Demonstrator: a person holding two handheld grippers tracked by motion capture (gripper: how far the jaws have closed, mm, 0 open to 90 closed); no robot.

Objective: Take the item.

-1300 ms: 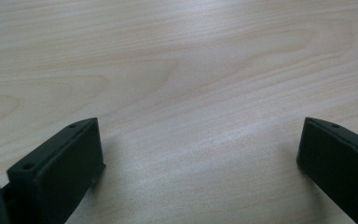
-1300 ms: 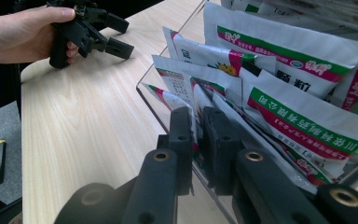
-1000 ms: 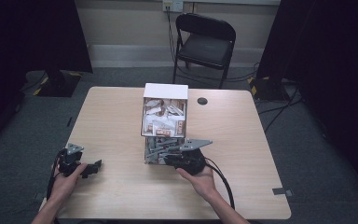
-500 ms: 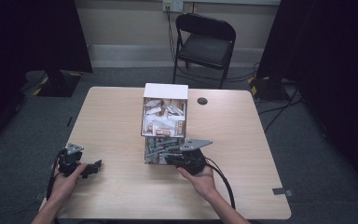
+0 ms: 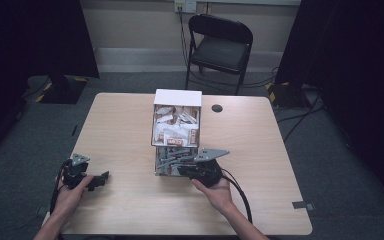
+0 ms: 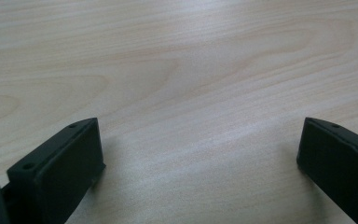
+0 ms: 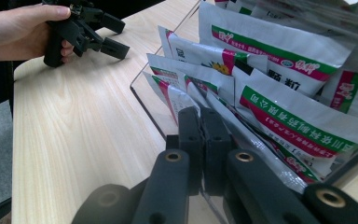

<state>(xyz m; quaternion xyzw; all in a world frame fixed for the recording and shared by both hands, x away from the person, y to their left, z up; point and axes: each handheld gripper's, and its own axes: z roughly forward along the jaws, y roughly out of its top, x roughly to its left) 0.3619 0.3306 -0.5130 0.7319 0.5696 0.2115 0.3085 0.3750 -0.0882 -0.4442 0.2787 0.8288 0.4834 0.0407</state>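
Note:
A clear box [image 5: 161,142] with a white top stands mid-table, packed with white sachets [image 5: 176,128] printed in green and red. My right gripper [image 5: 176,169] reaches into its low front opening from the right. In the right gripper view its jaws are pressed together [image 7: 200,112] on the lower edge of one sachet [image 7: 179,95] at the clear wall [image 7: 147,105]. My left gripper [image 5: 100,179] rests in a hand near the table's left front corner. Its jaws stand wide apart over bare wood [image 6: 200,140], and it shows far off in the right gripper view [image 7: 118,35].
The light wooden table [image 5: 260,150] has a small black round insert [image 5: 217,108] behind the box. A black folding chair [image 5: 221,47] stands beyond the far edge. A cable [image 5: 242,197] trails from the right gripper toward the front edge.

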